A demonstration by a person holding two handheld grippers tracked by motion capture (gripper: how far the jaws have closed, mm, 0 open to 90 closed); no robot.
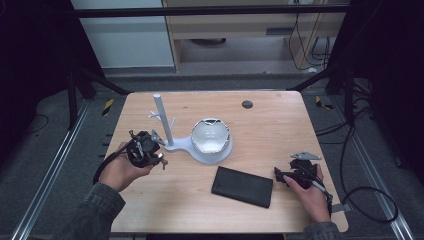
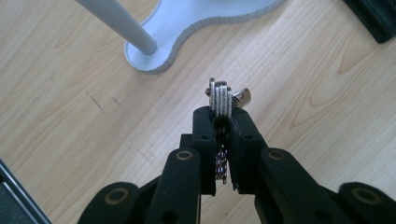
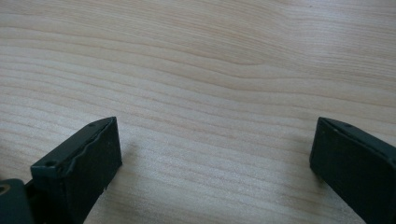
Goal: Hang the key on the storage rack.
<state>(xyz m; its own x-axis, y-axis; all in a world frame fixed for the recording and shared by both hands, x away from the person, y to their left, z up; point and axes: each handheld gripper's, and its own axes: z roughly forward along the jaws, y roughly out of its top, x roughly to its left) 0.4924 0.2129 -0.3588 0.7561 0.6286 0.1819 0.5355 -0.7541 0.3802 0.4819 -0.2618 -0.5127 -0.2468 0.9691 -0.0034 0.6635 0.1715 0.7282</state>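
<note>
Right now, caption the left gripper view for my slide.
Left tongs shut on a metal chain, near the white stand.

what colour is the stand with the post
White, post and base alike; the high view shows it best.

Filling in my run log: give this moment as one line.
left gripper: shut on metal chain | right gripper: open over table | white stand: bare

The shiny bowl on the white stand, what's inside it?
The bowl sits on the round end of the white stand, beside its post. From the high view only bright reflections show on its glossy inside; I cannot tell whether anything small lies at the bottom.
</note>
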